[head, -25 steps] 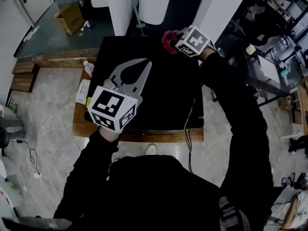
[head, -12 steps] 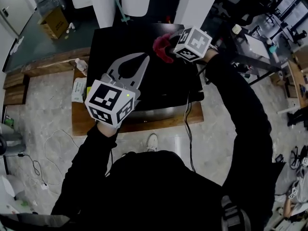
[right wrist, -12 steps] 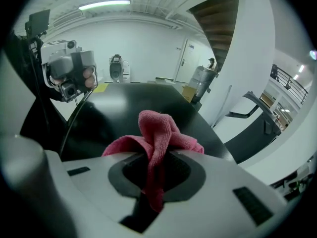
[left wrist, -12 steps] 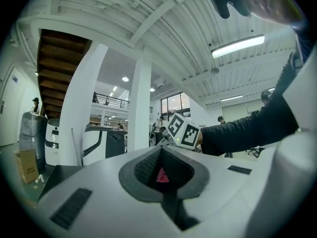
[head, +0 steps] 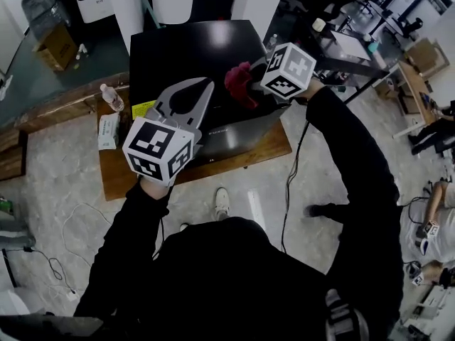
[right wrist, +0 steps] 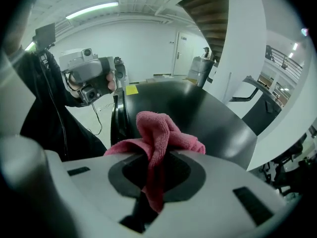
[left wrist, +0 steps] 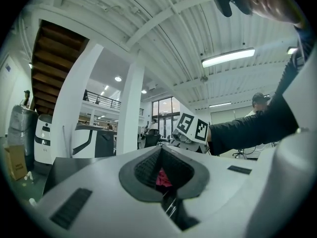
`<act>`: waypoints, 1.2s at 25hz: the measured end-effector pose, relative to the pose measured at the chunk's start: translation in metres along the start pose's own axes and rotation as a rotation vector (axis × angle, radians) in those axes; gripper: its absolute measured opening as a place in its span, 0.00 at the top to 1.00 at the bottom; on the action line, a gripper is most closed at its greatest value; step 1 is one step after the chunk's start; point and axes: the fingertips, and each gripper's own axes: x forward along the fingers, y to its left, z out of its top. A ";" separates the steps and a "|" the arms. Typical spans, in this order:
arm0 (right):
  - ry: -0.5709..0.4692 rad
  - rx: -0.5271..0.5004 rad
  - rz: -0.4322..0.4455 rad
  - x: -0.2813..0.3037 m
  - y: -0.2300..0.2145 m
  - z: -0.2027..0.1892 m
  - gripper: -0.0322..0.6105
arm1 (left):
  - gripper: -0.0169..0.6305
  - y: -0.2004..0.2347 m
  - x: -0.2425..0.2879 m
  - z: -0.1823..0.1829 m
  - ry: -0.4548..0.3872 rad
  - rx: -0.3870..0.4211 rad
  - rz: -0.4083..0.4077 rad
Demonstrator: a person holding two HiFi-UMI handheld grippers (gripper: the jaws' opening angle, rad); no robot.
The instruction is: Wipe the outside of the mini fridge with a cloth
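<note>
Nearest to you, the left gripper (head: 207, 85) is closed with nothing inside; the pink you see through its pads is only the cloth (head: 238, 84) further away. It hangs over the left part of the fridge (head: 185, 48) top, and in a second it has hardly moved against the fridge.

What has changed is on the right. Your right gripper (right wrist: 157, 157) is closed tight on the cloth, which bulges out above the jaws. A second ago this cloth was at the far right edge of the top. Now it is near the front right edge, so you have pulled it toward yourself across the top. I judge this as one wiping stroke done on the right strip. If the cloth really presses on the surface, I cannot tell.

Your head also went back and to the side: the front face of the fridge shows now, and it did not before. The bottle (head: 111, 96) beside the fridge stands where it was.
</note>
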 end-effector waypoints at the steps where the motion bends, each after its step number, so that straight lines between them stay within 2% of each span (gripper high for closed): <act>1: 0.006 0.006 -0.003 -0.002 0.011 -0.002 0.87 | 0.97 -0.003 -0.009 0.001 -0.004 0.003 -0.005; 4: -0.029 -0.010 -0.088 -0.014 0.032 0.002 0.87 | 0.97 -0.011 -0.036 0.004 -0.013 0.009 -0.012; 8: -0.263 -0.071 -0.276 -0.038 0.066 0.042 0.86 | 0.97 -0.010 -0.072 0.003 -0.021 0.032 0.002; 11: -0.397 -0.170 -0.373 -0.039 0.114 0.076 0.86 | 0.97 -0.001 -0.099 -0.002 -0.033 0.044 0.026; 13: -0.436 -0.267 -0.439 -0.023 0.148 0.092 0.86 | 0.97 0.005 -0.118 -0.010 -0.039 0.044 0.048; 16: -0.436 -0.415 -0.538 0.013 0.185 0.108 0.86 | 0.97 0.017 -0.141 -0.023 -0.050 0.039 0.081; 19: -0.437 -0.512 -0.603 0.048 0.205 0.122 0.86 | 0.97 0.028 -0.160 -0.032 -0.078 0.039 0.119; 22: -0.432 -0.578 -0.670 0.072 0.213 0.130 0.86 | 0.97 0.033 -0.173 -0.044 -0.083 0.051 0.139; 27: -0.417 -0.644 -0.789 0.104 0.200 0.133 0.86 | 0.97 0.049 -0.179 -0.080 -0.062 0.035 0.145; 30: -0.395 -0.688 -0.823 0.118 0.199 0.129 0.86 | 0.97 0.054 -0.180 -0.101 -0.042 0.032 0.152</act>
